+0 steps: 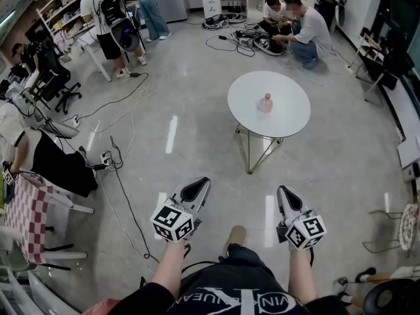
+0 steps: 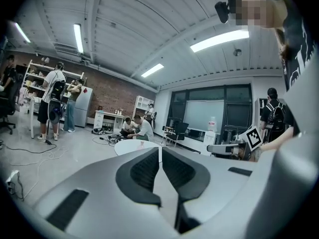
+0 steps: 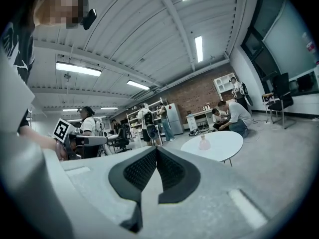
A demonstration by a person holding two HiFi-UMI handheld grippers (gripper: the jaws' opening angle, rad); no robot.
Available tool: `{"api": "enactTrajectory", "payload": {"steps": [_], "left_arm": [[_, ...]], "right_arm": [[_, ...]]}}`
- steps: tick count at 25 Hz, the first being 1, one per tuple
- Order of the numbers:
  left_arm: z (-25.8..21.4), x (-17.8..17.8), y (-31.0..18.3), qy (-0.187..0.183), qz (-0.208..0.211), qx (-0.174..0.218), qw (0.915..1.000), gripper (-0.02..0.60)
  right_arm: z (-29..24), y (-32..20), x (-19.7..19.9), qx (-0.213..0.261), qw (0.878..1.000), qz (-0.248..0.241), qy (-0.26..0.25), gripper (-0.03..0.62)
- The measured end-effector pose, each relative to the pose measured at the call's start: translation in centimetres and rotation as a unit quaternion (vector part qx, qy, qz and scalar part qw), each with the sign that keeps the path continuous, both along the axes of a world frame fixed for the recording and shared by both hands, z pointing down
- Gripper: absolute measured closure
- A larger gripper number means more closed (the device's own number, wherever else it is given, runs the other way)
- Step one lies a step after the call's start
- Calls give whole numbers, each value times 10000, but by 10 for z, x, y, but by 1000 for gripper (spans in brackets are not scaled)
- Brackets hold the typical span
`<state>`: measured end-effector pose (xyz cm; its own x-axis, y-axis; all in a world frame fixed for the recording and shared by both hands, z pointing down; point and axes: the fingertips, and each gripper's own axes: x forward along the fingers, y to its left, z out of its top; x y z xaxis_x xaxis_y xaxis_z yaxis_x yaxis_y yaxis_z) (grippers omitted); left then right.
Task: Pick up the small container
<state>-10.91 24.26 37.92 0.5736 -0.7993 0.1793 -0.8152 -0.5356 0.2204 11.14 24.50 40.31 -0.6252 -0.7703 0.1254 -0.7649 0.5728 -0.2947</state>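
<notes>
A small pink container (image 1: 265,103) stands upright near the middle of a round white table (image 1: 289,117). The right gripper view shows the container (image 3: 204,143) on the table (image 3: 224,144), ahead and to the right. In the left gripper view the table (image 2: 130,146) peeks over the jaws. My left gripper (image 1: 200,186) and right gripper (image 1: 283,193) are held over the floor, well short of the table. Both are shut with nothing between the jaws, as their own views, left (image 2: 160,149) and right (image 3: 156,150), confirm.
Cables (image 1: 125,195) run across the floor at the left. A checked chair (image 1: 29,209) stands at the left edge. People crouch by equipment (image 1: 298,28) beyond the table, and others stand near shelves (image 1: 111,18). Chairs and a stand (image 1: 394,235) line the right side.
</notes>
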Motion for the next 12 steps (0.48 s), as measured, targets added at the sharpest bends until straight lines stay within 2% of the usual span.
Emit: {"api": "enactTrajectory", "payload": {"steps": [7, 12], "left_arm": [[2, 9, -48, -90, 37, 28, 9999, 558], [-6, 31, -90, 97, 89, 151, 9998, 558]], "right_arm": [[7, -47, 4, -49, 10000, -52, -34, 589], [3, -74, 17, 8, 9999, -127, 80, 589]]}}
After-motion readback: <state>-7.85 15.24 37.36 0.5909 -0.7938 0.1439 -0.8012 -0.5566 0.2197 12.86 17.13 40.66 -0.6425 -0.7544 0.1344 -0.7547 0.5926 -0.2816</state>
